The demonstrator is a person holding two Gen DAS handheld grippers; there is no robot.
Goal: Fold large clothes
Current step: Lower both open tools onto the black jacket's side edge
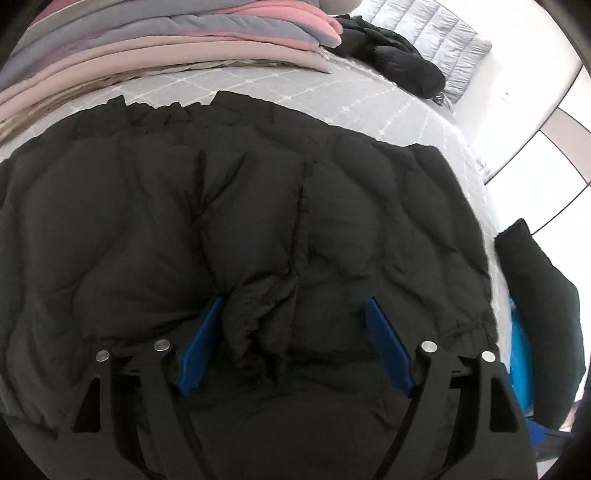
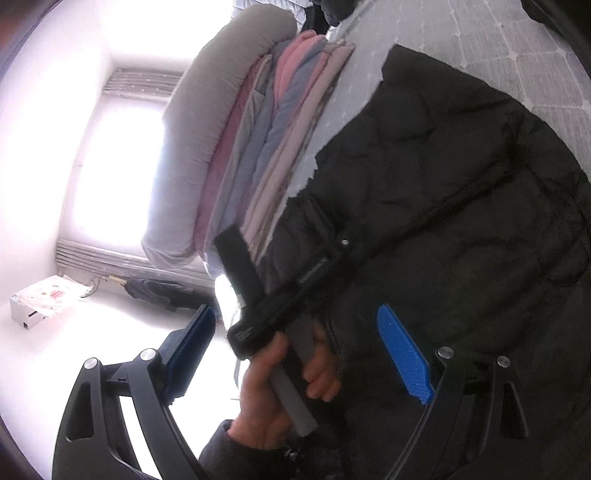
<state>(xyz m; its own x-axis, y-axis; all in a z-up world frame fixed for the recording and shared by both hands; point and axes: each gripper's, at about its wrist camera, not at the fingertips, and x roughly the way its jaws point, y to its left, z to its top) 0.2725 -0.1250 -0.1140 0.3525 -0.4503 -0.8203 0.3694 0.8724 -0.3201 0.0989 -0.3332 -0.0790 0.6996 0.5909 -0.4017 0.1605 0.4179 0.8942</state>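
Note:
A large black quilted puffer jacket (image 1: 240, 206) lies spread on a grey patterned bed (image 1: 332, 96). My left gripper (image 1: 293, 306) is open right above it, its blue fingers (image 1: 201, 343) astride a raised fold of black fabric near the middle seam. The jacket also fills the right wrist view (image 2: 461, 221). My right gripper (image 2: 295, 314) is open and holds nothing. Between its blue fingers (image 2: 402, 354) I see the person's left hand (image 2: 280, 376) on the left gripper's handle, over the jacket's near edge.
A stack of folded pink, grey and beige bedding (image 1: 147, 40) lies at the bed's far side, with a grey pillow (image 2: 207, 122) on it. A second black jacket (image 1: 399, 55) and a light grey quilted one (image 1: 443, 33) lie at the far right. A cardboard box (image 2: 40, 299) stands on the floor.

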